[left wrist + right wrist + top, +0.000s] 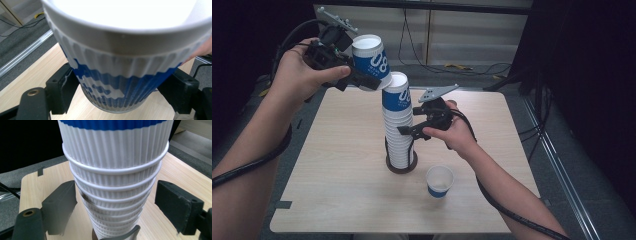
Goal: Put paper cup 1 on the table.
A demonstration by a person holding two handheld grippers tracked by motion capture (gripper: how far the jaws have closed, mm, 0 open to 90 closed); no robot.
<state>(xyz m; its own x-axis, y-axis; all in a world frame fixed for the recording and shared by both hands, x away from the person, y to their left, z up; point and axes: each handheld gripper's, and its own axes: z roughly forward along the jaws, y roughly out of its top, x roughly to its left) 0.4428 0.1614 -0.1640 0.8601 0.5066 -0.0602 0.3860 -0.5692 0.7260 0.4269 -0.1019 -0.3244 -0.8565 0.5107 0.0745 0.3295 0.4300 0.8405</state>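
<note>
**One cup lifted clear, the stack braced below**

We hold the ribbed blue-and-white paper cup (371, 61) in our left hand-held gripper (357, 76), whose black jaws are clamped on the cup's fluted wall from both sides. The cup hangs in the air above the far left part of the pale wooden surface (337, 165), tilted, its open mouth up and away from us and its base pointing down toward the top of the tall stack of nested ribbed paper cups (398, 125). Cup and stack top sit just beside each other; we cannot tell whether they touch.

The stack stands upright near the middle of the surface in a dark round holder (401, 167), its long axis vertical. Our right hand-held gripper (407, 131) comes at it level from the right, about halfway up. In the right gripper view its jaws stand open, one on each side of the stack with gaps showing, so it brackets the stack without pinching it.

A single blue-and-white paper cup (439, 181) stands upright and empty toward the near edge, right of the holder and apart from it.

The coming move likely turns on that lean: the held cup's axis slants against the stack's vertical one. The thin, springy corrugated paper could dent under a hard squeeze.
</note>
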